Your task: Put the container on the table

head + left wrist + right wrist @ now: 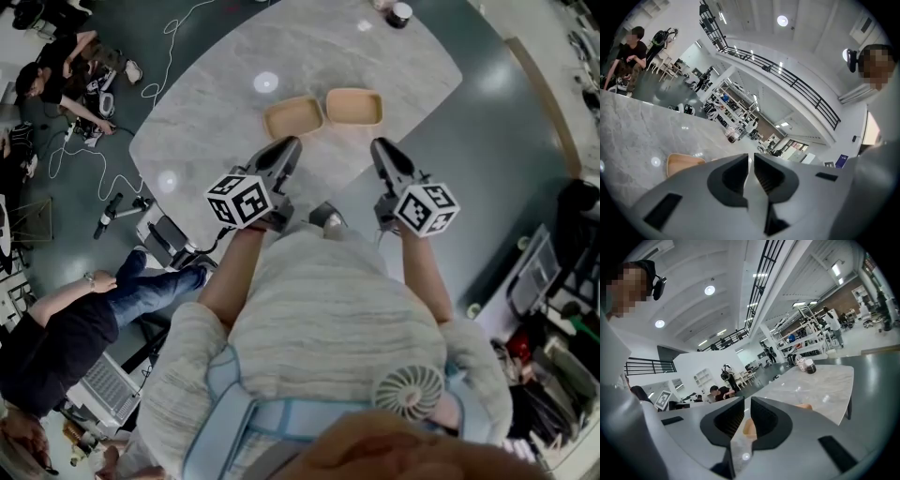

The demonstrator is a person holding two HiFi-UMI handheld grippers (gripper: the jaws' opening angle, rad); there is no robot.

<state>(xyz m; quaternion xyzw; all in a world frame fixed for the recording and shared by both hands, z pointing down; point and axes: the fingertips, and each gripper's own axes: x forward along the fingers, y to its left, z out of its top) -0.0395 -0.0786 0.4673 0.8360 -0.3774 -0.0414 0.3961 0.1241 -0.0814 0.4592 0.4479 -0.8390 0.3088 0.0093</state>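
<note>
Two shallow tan containers lie side by side on the pale marble table [225, 131], the left container [293, 116] and the right container [354, 106]. My left gripper [290, 146] hovers just short of the left one, jaws together with nothing between them. My right gripper [379, 147] hangs near the right one, over the table's near edge, and is also shut and empty. In the left gripper view the left gripper [751, 157] points over the table, with a container [682, 164] low at left. In the right gripper view a container [805, 406] peeks past the right gripper [744, 401].
A dark jar [400, 14] stands at the table's far end, seen with a cup [806, 365] in the right gripper view. People sit on the floor at far left [56, 75]. Another person [84, 319] with a laptop [105, 386] is at lower left. Cables [94, 169] trail across the floor; cluttered desks [553, 300] line the right.
</note>
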